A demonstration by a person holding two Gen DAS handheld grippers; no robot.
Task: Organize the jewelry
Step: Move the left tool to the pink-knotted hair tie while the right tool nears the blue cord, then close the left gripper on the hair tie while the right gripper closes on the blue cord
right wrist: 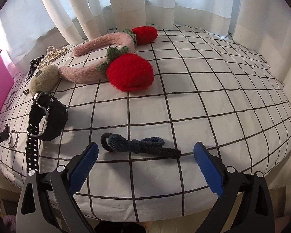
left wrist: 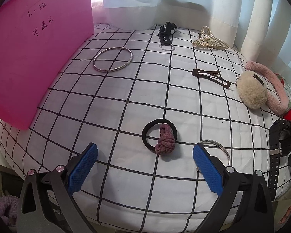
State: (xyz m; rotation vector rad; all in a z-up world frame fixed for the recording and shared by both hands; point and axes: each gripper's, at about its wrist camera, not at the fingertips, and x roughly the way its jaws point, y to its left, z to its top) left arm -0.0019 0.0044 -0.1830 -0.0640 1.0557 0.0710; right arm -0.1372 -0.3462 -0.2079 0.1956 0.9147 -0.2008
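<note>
Your left gripper [left wrist: 145, 167] hangs low over the checked sheet [left wrist: 114, 101] with its jaws wide and empty, lined up on the black hair tie [left wrist: 159, 135] with the knotted pink band, which lies just ahead, between the blue pads. That looks like an approach to a pick, not a grasp.

Your right gripper [right wrist: 146, 161] is set the same way, jaws wide and holding nothing, with the dark knotted hair tie [right wrist: 139, 145] lying crosswise just in front of it.

The pieces are spread in loose groups on the sheet, none gathered yet. On the left side, a thin silver bangle [left wrist: 219, 151] sits right against the right pad and could get caught if you close. Another bangle [left wrist: 113, 59] lies farther back near the pink board [left wrist: 38, 58].

On the right side, the black watch [right wrist: 46, 116] stands just left of your path, and the strawberry headband [right wrist: 110, 58] lies well behind.
</note>
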